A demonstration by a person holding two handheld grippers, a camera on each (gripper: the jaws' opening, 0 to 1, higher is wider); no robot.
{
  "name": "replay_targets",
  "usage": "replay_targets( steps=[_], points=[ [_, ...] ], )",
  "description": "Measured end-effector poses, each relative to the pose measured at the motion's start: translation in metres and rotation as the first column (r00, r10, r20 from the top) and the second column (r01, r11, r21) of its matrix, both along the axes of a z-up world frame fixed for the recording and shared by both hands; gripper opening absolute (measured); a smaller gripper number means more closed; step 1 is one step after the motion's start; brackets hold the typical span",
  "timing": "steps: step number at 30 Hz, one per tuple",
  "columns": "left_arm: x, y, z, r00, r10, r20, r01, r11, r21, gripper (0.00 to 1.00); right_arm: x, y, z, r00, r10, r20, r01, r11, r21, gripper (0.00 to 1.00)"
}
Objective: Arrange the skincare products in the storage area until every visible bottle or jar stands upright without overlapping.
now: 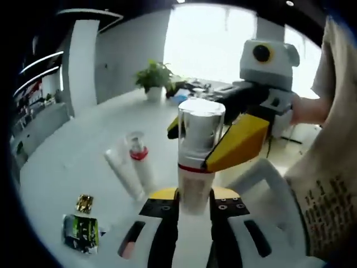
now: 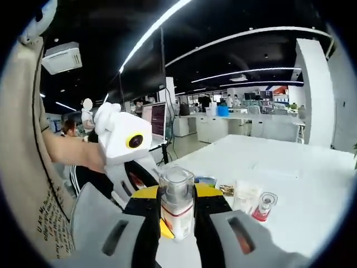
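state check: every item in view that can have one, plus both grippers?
clear-capped bottle: upright, cap on, held by both grippers
left gripper: shut on the bottle's lower body
right gripper: shut on the same bottle
red-collared bottle: lying on its side on the table
white tube: lying flat beside the red-collared bottle
green packet: flat on the table
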State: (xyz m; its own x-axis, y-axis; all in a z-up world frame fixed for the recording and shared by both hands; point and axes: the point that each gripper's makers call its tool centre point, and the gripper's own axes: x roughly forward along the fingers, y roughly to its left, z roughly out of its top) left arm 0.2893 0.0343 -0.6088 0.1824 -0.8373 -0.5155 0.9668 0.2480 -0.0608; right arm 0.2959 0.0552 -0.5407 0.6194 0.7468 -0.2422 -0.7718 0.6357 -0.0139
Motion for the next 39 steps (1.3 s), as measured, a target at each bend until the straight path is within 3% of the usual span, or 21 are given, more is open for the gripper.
replay_targets(
  steps=[5,21,28,39],
  points=[
    [0.009,-0.005,-0.022,0.998,0.005,0.069,-0.008,0.999,0.049,0.18,0.004,-0.003,-0.022,1.000,-0.013,0.007,0.014,0.995,-0.094,0.21],
    [0.011,-0.027,-0.095,0.998,-0.061,0.020,0.058,0.990,0.127,0.18,0.009,-0.022,-0.097,0.996,-0.036,-0.087,0.014,0.969,-0.245,0.21],
    [0.011,-0.034,-0.122,0.997,-0.074,0.000,0.073,0.985,0.155,0.18,0.011,-0.033,-0.124,0.987,-0.071,-0.142,0.030,0.963,-0.267,0.21],
    [0.017,-0.040,-0.140,0.993,-0.116,-0.014,0.116,0.976,0.184,0.17,0.018,-0.041,-0.143,0.976,-0.117,-0.182,0.064,0.959,-0.275,0.21]
  ],
)
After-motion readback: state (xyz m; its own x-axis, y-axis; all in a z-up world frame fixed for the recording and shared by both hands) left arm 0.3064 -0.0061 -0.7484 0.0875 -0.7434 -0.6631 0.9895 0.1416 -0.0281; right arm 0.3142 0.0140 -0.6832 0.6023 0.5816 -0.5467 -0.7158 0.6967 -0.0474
